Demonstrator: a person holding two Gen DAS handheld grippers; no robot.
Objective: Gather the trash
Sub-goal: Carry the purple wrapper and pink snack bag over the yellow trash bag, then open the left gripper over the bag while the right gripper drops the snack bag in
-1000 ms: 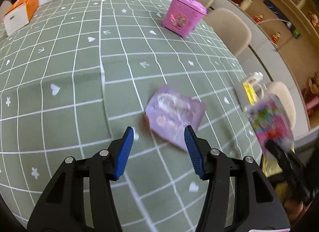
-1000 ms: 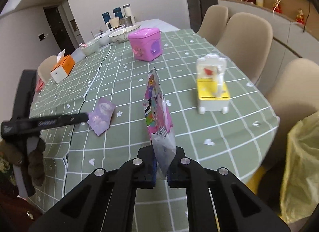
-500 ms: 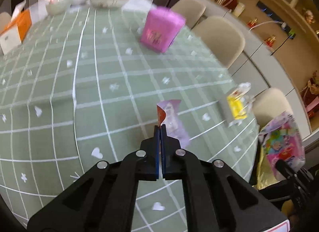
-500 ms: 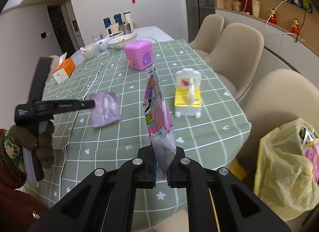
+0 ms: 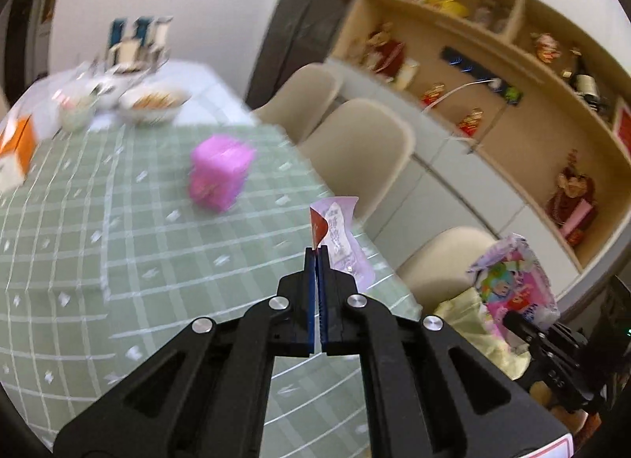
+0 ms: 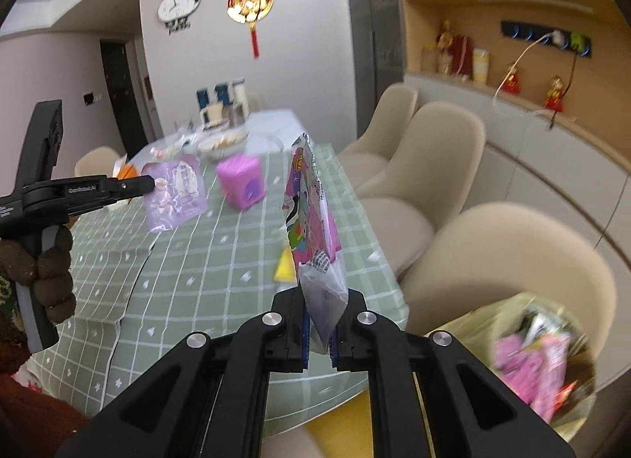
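Transport step: purple wrapper (image 5: 342, 239) is clamped in left claw (image 5: 317, 261), colourful snack bag (image 6: 311, 217) in right claw (image 6: 319, 324); release over yellow trash bag (image 6: 489, 324) is required next.

White lettering on the left hand-held gripper (image 6: 148, 183) is too blurred to read.

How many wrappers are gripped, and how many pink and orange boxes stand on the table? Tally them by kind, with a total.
Gripped wrappers: 2 (pale purple wrapper, colourful snack bag)
Pink boxes: 1 (pink box)
Orange boxes: 1 (orange-and-white box)
Total: 4
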